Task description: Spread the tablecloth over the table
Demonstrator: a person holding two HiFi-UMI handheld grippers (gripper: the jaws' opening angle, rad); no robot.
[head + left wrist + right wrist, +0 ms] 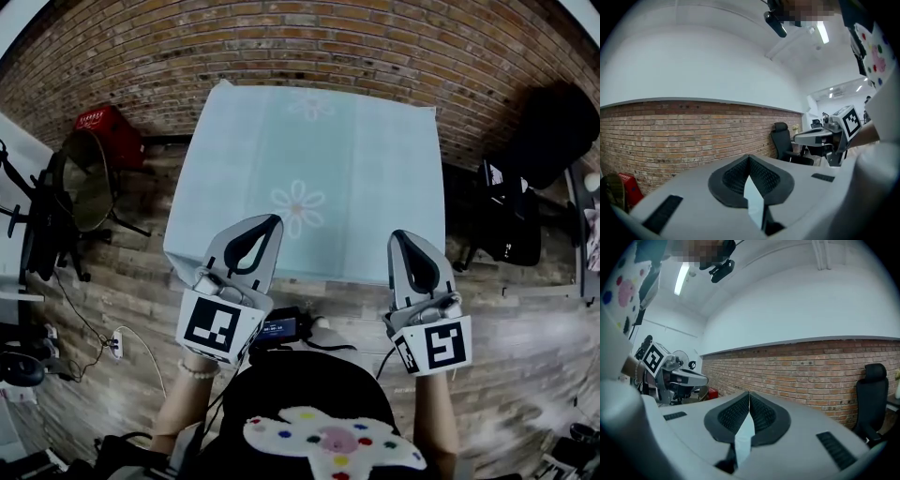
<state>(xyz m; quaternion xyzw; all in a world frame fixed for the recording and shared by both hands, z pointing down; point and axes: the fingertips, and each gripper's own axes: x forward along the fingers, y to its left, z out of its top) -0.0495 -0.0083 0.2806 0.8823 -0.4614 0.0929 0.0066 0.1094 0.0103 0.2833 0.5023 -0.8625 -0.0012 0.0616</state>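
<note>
Red crate [108, 131], far left on the floor: contents not discernible. Left gripper [267, 223]: jaws closed on the near edge of the tablecloth [309, 159]; a pale blue fold sits between the pads [764, 177]. The flower-printed tablecloth lies spread over the table, near edge overhanging. Right gripper [403, 239]: jaws likewise clamped on that edge.

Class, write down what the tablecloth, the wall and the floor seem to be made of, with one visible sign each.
Tablecloth: probably thin matte fabric, perhaps plastic sheet. It is pale blue with a flower print and drapes over the table's edge.
Wall: rough red brick with visible mortar joints.
Floor: wood or wood-look planks, grained, with a slight sheen.
</note>
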